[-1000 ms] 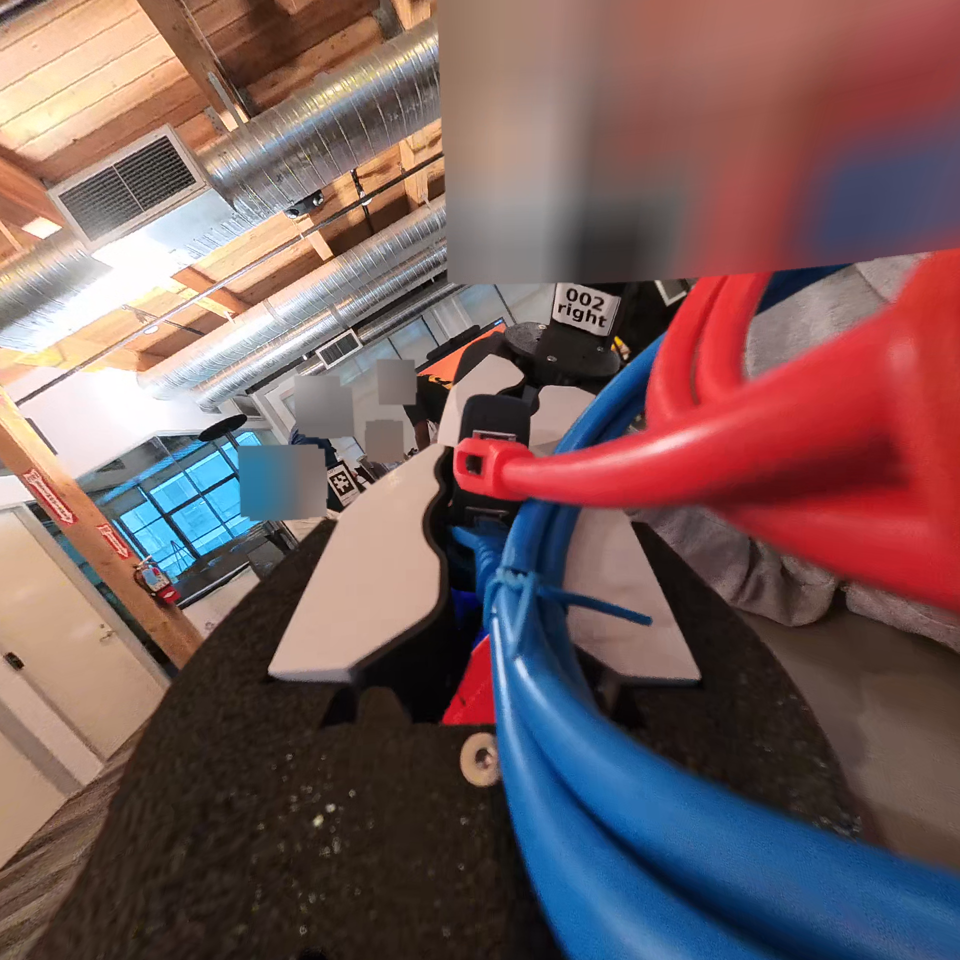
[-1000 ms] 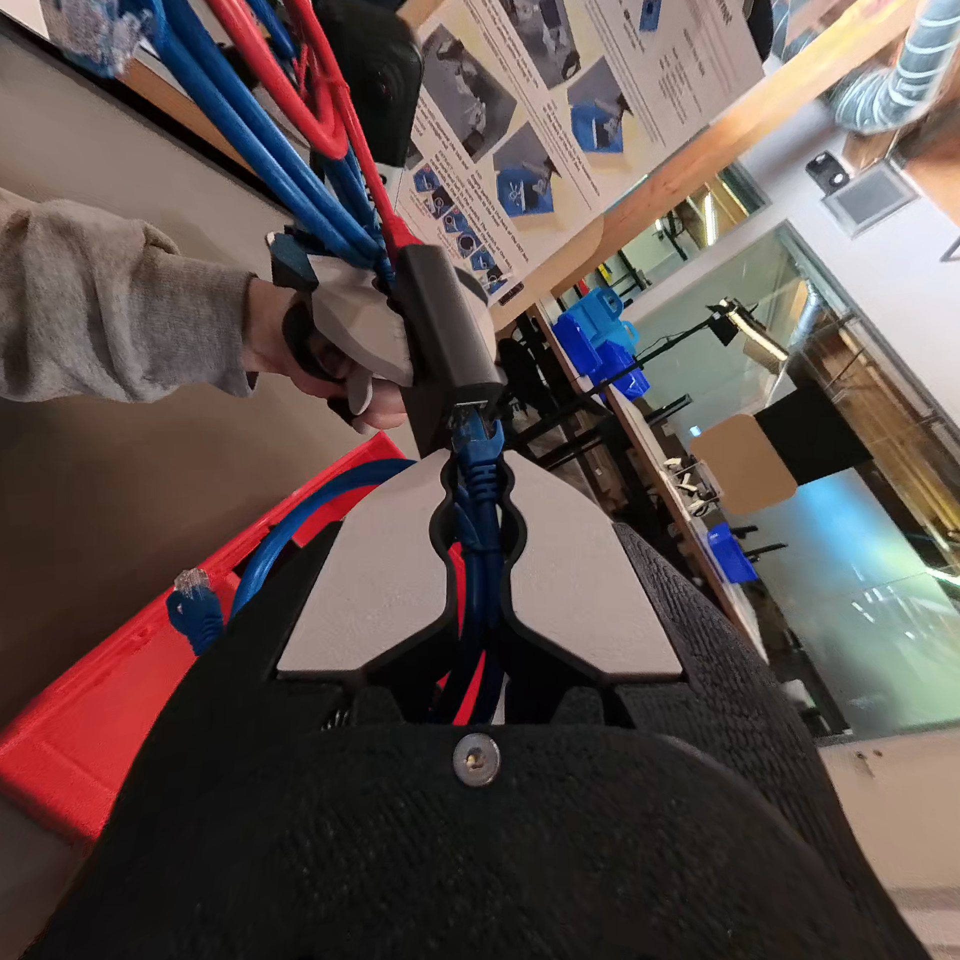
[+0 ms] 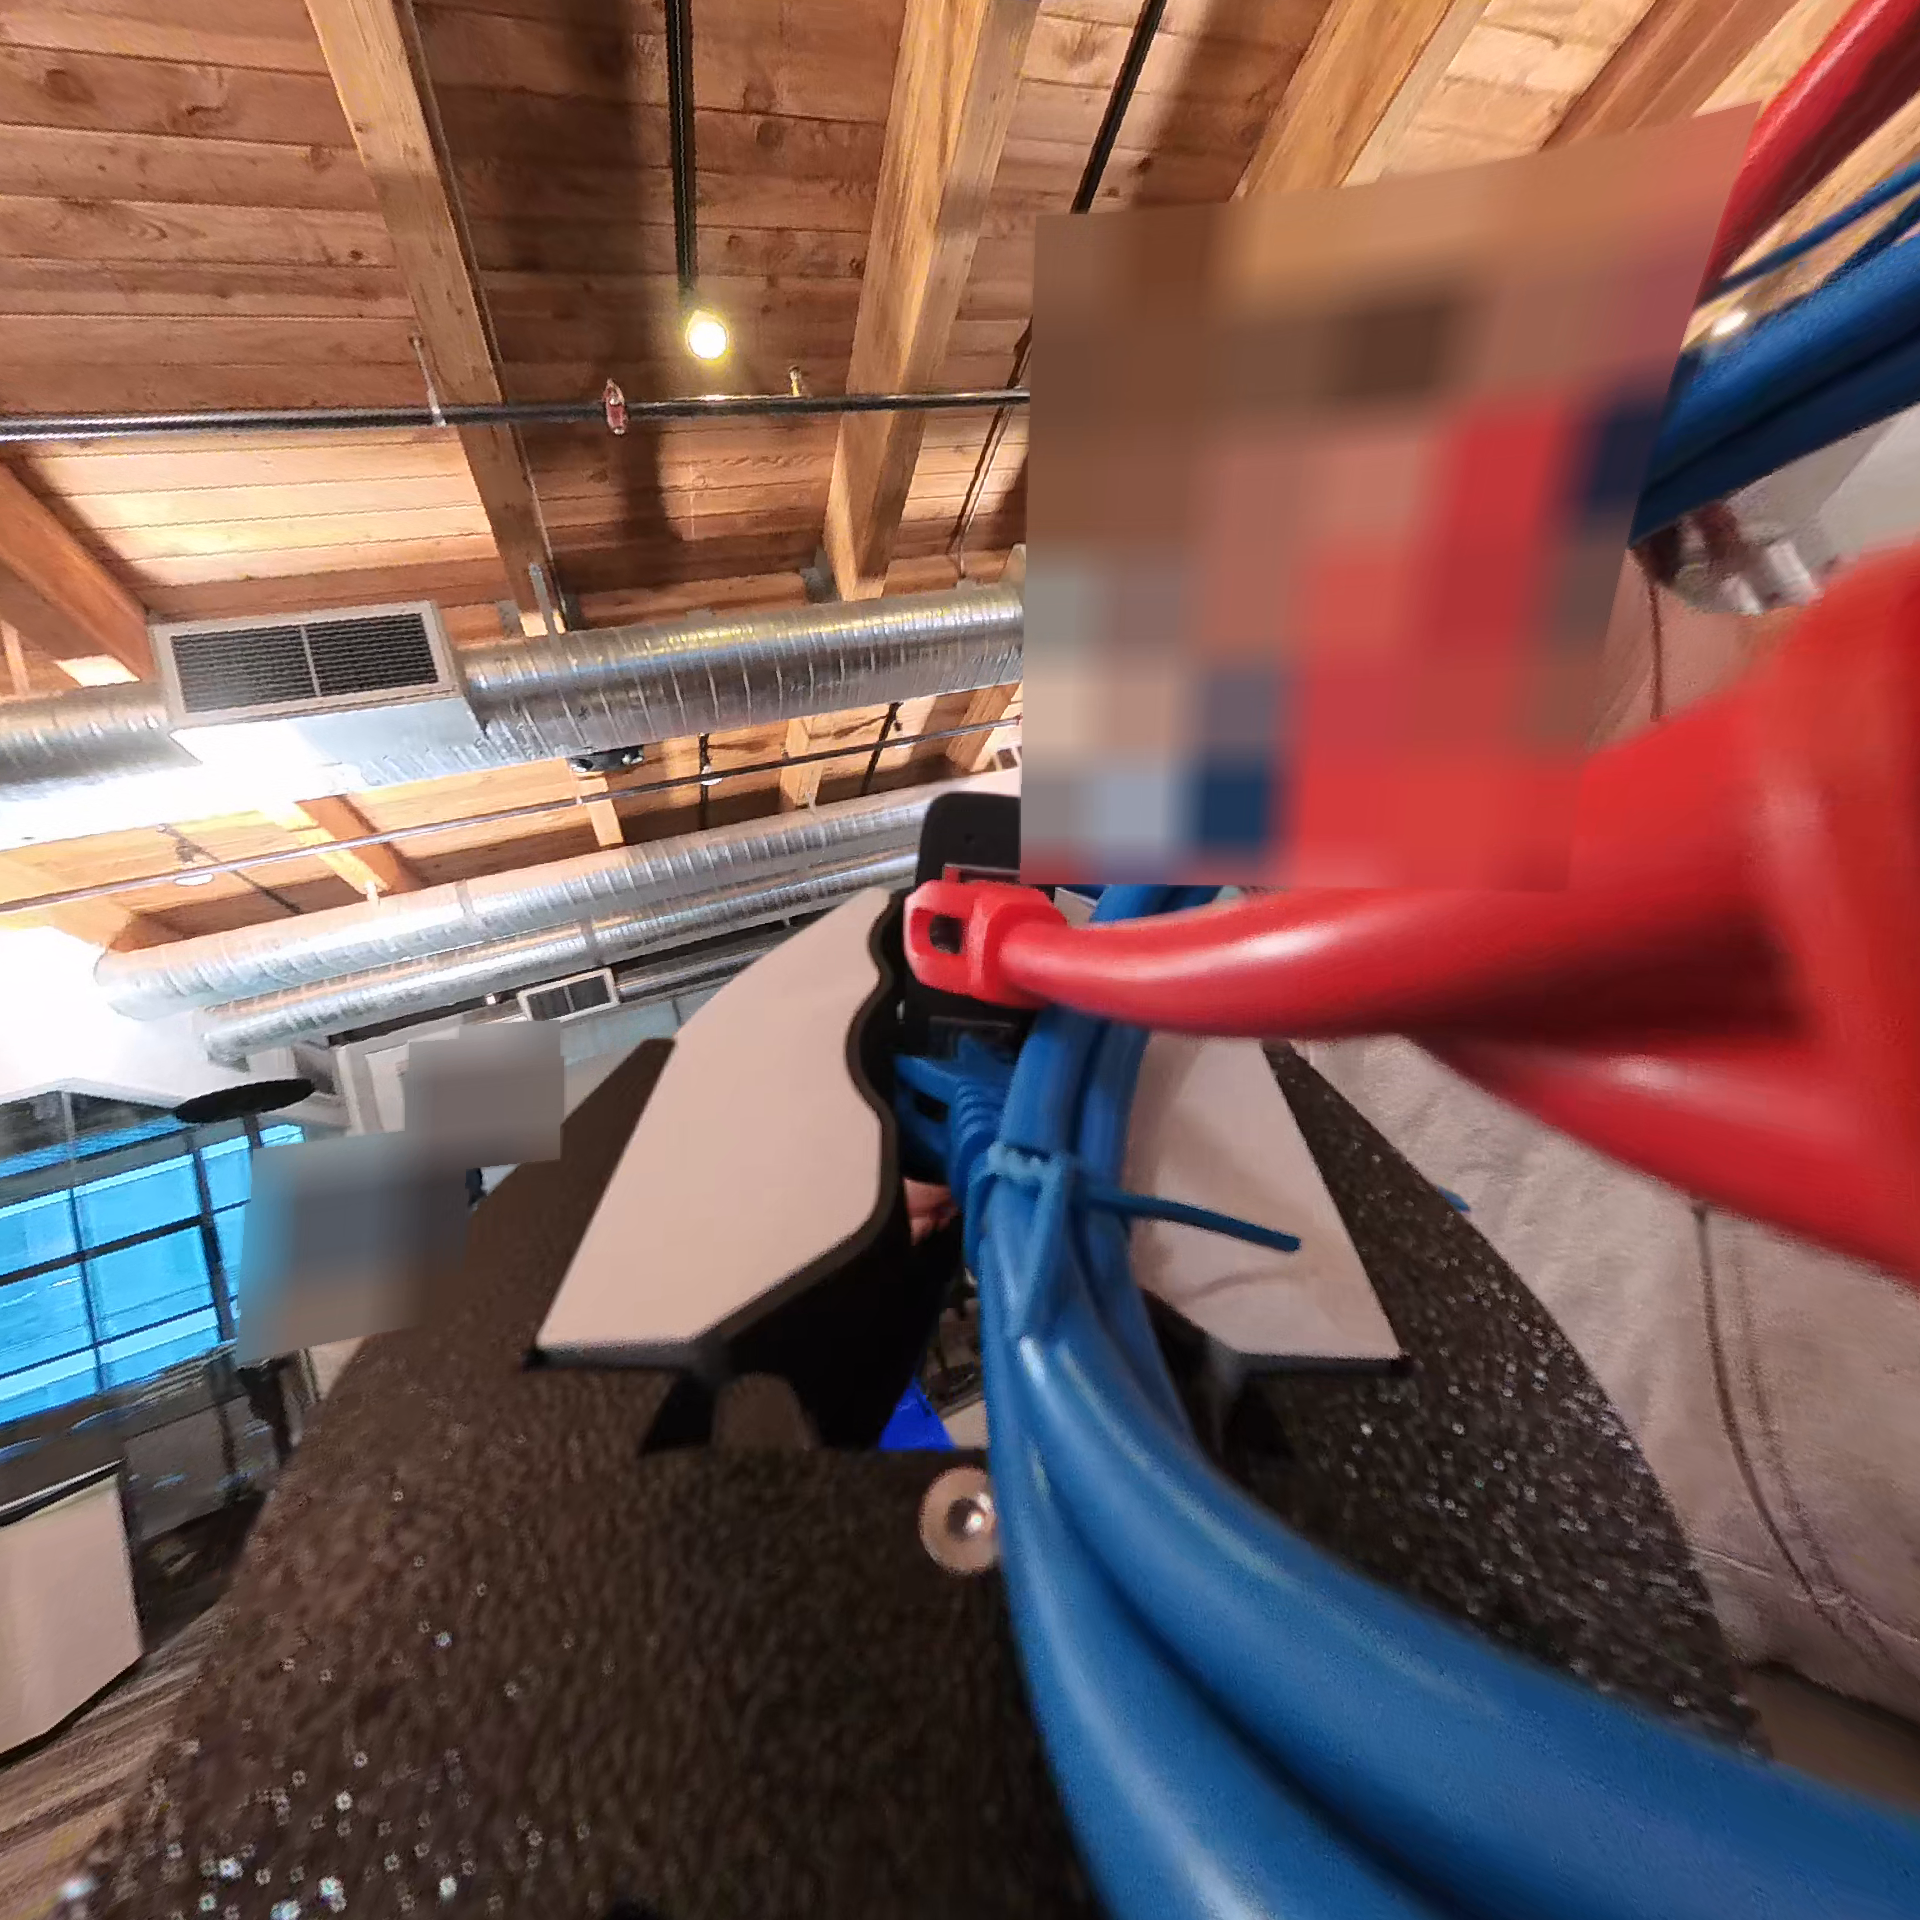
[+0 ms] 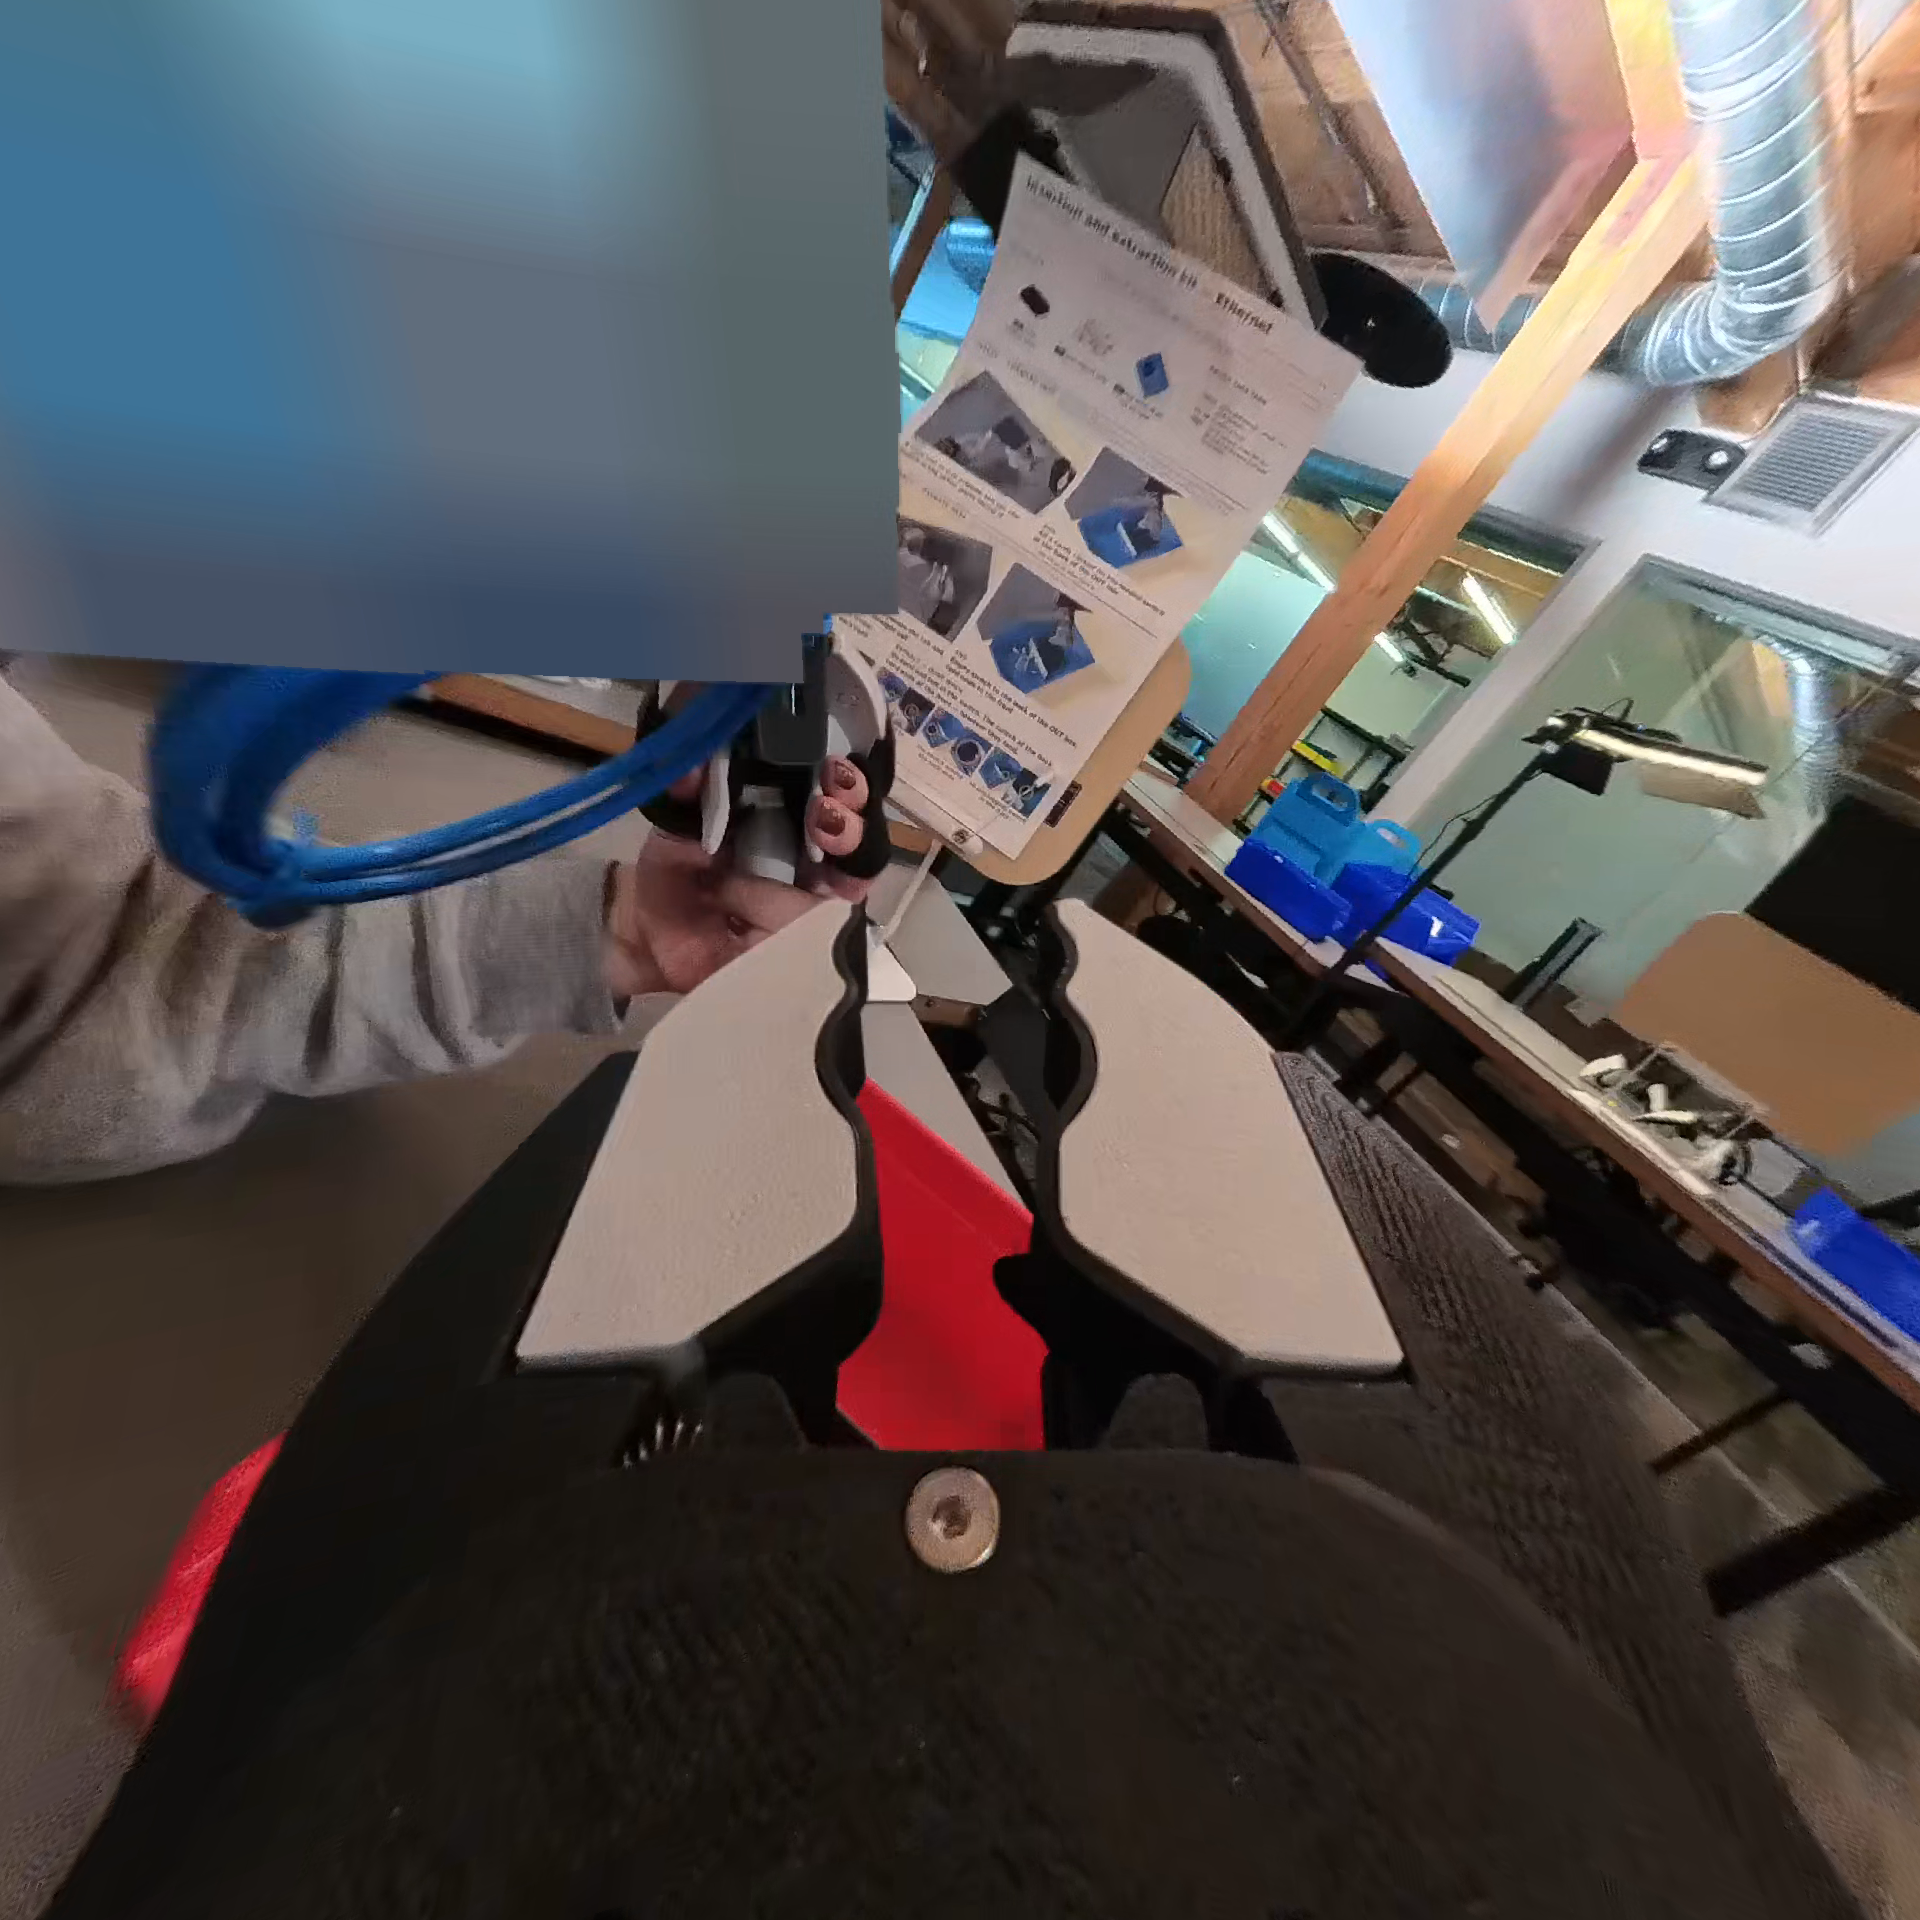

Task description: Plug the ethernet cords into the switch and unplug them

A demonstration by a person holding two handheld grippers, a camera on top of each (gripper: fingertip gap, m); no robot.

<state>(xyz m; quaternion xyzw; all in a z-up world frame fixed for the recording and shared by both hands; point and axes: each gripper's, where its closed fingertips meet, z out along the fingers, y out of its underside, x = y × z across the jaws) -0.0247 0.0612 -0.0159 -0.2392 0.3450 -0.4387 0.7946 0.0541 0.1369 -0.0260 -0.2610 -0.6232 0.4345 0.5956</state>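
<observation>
My left gripper [image 3: 966,1008] is shut on a small black box [image 3: 961,831], raised towards the ceiling. A red cable [image 3: 1351,956] ends in a red plug [image 3: 961,935] at the box. A tied bundle of blue cable [image 3: 1122,1455] lies over the gripper's right finger and hides most of it. My right gripper [image 4: 956,925] is open and empty above a red bin [image 4: 935,1299]. In the right wrist view a hand [image 4: 707,914] holds the left gripper [image 4: 800,748] farther off, with the blue cable coil [image 4: 312,810] hanging to its left.
A printed instruction sheet [image 4: 1091,520] stands on a board behind the left gripper. Blue bins [image 4: 1340,862] sit on a long table at the right. A grey sleeve [image 4: 260,1018] crosses the left side. Wooden beams and silver ducts [image 3: 727,665] are overhead. The tips of one gripper are about 12 cm away from the tips of the other.
My right gripper has let go of the blue cable, opened and drawn back from the black box. My left gripper has tilted up with the box and cables.
</observation>
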